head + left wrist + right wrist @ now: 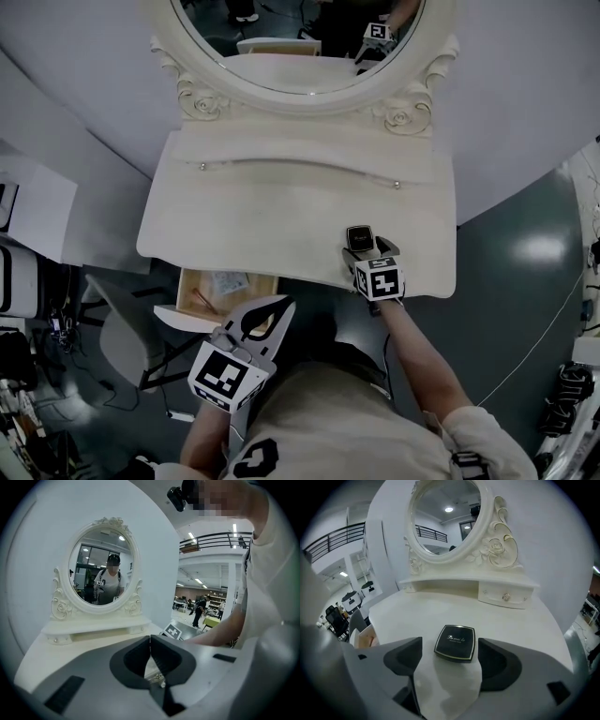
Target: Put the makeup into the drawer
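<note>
One black makeup compact (455, 643) lies flat, lid up, on the tabletop (281, 216), right of centre in the head view. It is nearly square, with its lettering running crosswise. The right gripper (450, 654) has its jaws wide apart, flanking the compact without touching it. The left gripper (150, 641) has its jaws closed and empty, near the one open drawer (225, 291) at lower left.

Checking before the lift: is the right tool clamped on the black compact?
No: the right tool has its jaws wide apart, not pressing on the compact, which lies flat on the table.
</note>
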